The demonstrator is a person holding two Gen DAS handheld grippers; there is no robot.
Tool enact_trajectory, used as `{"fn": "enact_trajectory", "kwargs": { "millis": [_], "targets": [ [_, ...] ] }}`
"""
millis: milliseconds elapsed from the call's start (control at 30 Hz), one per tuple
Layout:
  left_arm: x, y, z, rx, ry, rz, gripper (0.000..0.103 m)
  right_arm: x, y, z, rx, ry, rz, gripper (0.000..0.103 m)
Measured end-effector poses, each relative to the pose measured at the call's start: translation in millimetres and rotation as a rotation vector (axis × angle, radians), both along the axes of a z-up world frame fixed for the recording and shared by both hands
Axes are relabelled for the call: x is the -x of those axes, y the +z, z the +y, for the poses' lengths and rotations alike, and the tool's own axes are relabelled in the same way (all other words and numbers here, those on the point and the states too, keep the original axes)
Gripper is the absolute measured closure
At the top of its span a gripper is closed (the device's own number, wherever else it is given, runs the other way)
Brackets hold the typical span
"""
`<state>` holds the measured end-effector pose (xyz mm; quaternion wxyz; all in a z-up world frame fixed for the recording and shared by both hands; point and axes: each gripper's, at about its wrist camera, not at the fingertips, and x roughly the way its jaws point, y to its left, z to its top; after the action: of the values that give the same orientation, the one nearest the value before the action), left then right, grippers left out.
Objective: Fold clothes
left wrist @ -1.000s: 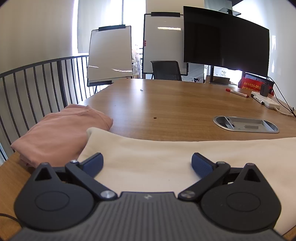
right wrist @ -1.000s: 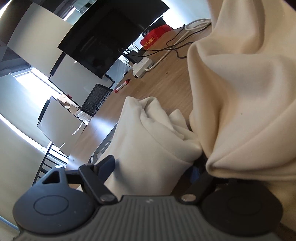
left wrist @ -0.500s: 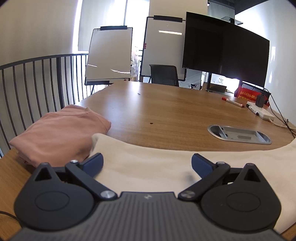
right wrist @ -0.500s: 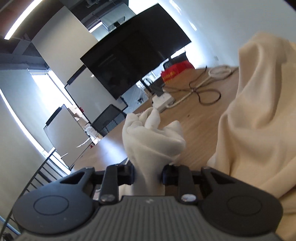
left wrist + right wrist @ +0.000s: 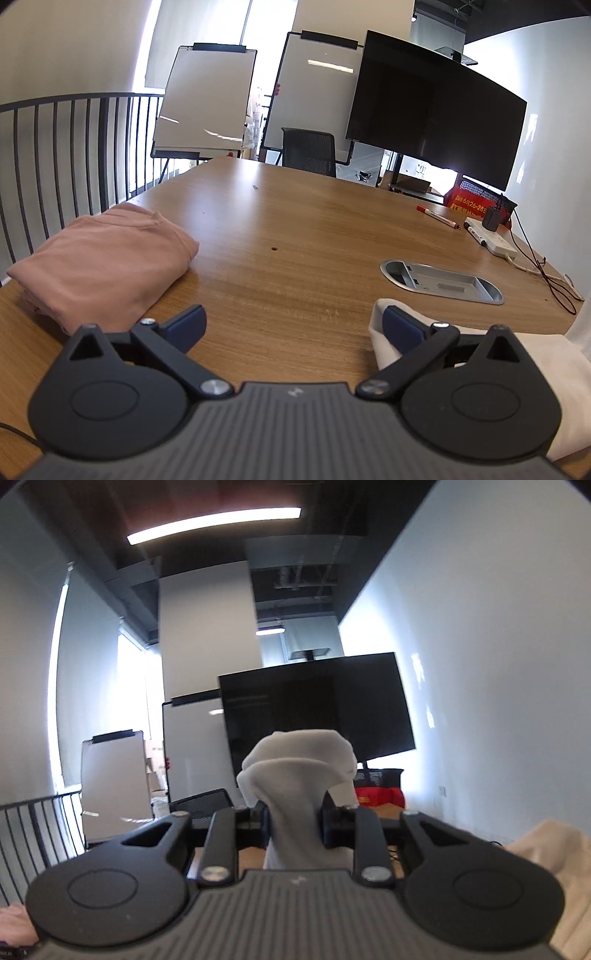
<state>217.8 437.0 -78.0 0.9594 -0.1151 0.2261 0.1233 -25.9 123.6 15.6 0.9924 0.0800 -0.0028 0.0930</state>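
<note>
Your right gripper (image 5: 295, 823) is clenched on a bunched wad of the cream garment (image 5: 299, 775), held up off the wooden table (image 5: 295, 236) with the fingers pointing about level; more of the same cloth (image 5: 546, 853) trails low at the right. Your left gripper (image 5: 293, 325) is spread wide and grasping nothing: only bare wood lies between its fingers, while a corner of the cream garment (image 5: 376, 325) sits against the outside of the right-hand finger. To do this step well, judge it as a lift-and-spread: raise the cloth until it hangs free, then bring the left gripper onto that near corner so both hands can pull an edge taut. Keep clear of the folded pink garment (image 5: 99, 258) at the near left. Readable writing is scarce: the red box (image 5: 476, 201) at the far right shows "6", "26-28" among characters too small to make out.
</note>
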Motion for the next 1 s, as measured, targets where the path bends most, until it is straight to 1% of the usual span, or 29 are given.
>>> {"fn": "enact_trajectory", "kwargs": {
  "millis": [67, 100, 133, 200, 233, 333, 367, 400, 433, 467, 500, 533, 633, 700, 733, 767, 800, 833, 867, 900, 933, 967, 1000],
  "targets": [
    [0.1, -0.8, 1.3, 0.005, 0.002, 0.0, 0.0, 15.1, -5.3, 50.1, 0.086, 0.066, -0.018, 0.075],
    [0.2, -0.8, 1.9, 0.003, 0.003, -0.002, 0.001, 24.3, -10.4, 75.5, 0.146, 0.1, -0.03, 0.075],
    [0.3, -0.5, 2.0, -0.001, 0.006, -0.005, 0.0, 33.5, -17.9, 99.6, 0.204, 0.133, -0.042, 0.075],
    [0.9, 0.3, 2.6, -0.005, 0.016, -0.01, 0.0, 49.4, -40.2, 146.1, 0.331, 0.215, -0.033, 0.075],
    [1.5, 0.7, 2.9, -0.004, 0.02, -0.013, 0.0, 54.9, -53.4, 166.1, 0.393, 0.261, -0.006, 0.075],
    [2.9, 2.1, 5.5, 0.011, 0.024, -0.019, 0.0, 67.0, -95.9, 210.6, 0.563, 0.394, 0.126, 0.074],
    [3.0, 2.9, 6.3, 0.017, 0.023, -0.02, 0.0, 75.3, -103.5, 216.4, 0.599, 0.39, 0.11, 0.073],
    [3.2, 3.4, 6.4, 0.023, 0.02, -0.019, 0.0, 83.9, -110.7, 221.7, 0.633, 0.383, 0.089, 0.067],
    [3.6, 3.7, 6.4, 0.029, 0.017, -0.017, 0.0, 90.0, -111.0, 223.7, 0.658, 0.394, 0.063, 0.057],
    [3.6, 3.9, 6.0, 0.038, 0.011, -0.013, 0.0, 94.0, -105.0, 219.3, 0.64, 0.432, 0.079, 0.052],
    [4.2, 4.0, 6.2, 0.049, 0.0, -0.011, 0.0, 97.8, -98.5, 214.3, 0.619, 0.471, 0.097, 0.044],
    [5.2, 4.6, 6.3, 0.063, -0.015, -0.012, 0.0, 101.6, -92.1, 209.4, 0.597, 0.511, 0.115, 0.041],
    [9.6, 7.3, 5.1, 0.115, -0.068, -0.035, 0.0, 96.6, -67.1, 184.3, 0.479, 0.592, 0.177, 0.04],
    [13.9, 8.9, 6.8, 0.176, -0.105, -0.063, 0.0, 86.0, -51.2, 158.0, 0.401, 0.619, 0.168, 0.038],
    [15.8, 9.6, 9.1, 0.216, -0.125, -0.08, 0.0, 77.0, -45.7, 148.0, 0.387, 0.611, 0.149, 0.033],
    [17.7, 9.9, 11.5, 0.261, -0.148, -0.096, 0.0, 68.0, -40.4, 138.4, 0.373, 0.602, 0.129, 0.031],
    [18.7, 10.1, 13.7, 0.294, -0.167, -0.106, 0.0, 55.3, -36.8, 127.5, 0.379, 0.587, 0.108, 0.028],
    [17.7, 9.8, 14.9, 0.319, -0.183, -0.107, 0.0, 47.1, -36.8, 123.0, 0.402, 0.599, 0.105, 0.023],
    [16.4, 9.0, 14.9, 0.327, -0.183, -0.099, 0.0, 39.3, -37.1, 118.9, 0.427, 0.613, 0.105, 0.021],
    [14.4, 7.4, 14.0, 0.32, -0.168, -0.078, 0.001, 34.4, -37.8, 118.6, 0.465, 0.633, 0.111, 0.019],
    [11.5, 5.3, 12.8, 0.306, -0.144, -0.046, 0.001, 37.0, -40.8, 119.0, 0.499, 0.63, 0.1, 0.019],
    [8.7, 3.0, 12.5, 0.299, -0.119, -0.016, 0.001, 46.2, -43.5, 123.0, 0.532, 0.61, 0.078, 0.019],
    [6.6, 0.6, 14.4, 0.312, -0.108, 0.005, 0.002, 46.8, -48.4, 132.3, 0.56, 0.594, 0.071, 0.019]
  ]
}}
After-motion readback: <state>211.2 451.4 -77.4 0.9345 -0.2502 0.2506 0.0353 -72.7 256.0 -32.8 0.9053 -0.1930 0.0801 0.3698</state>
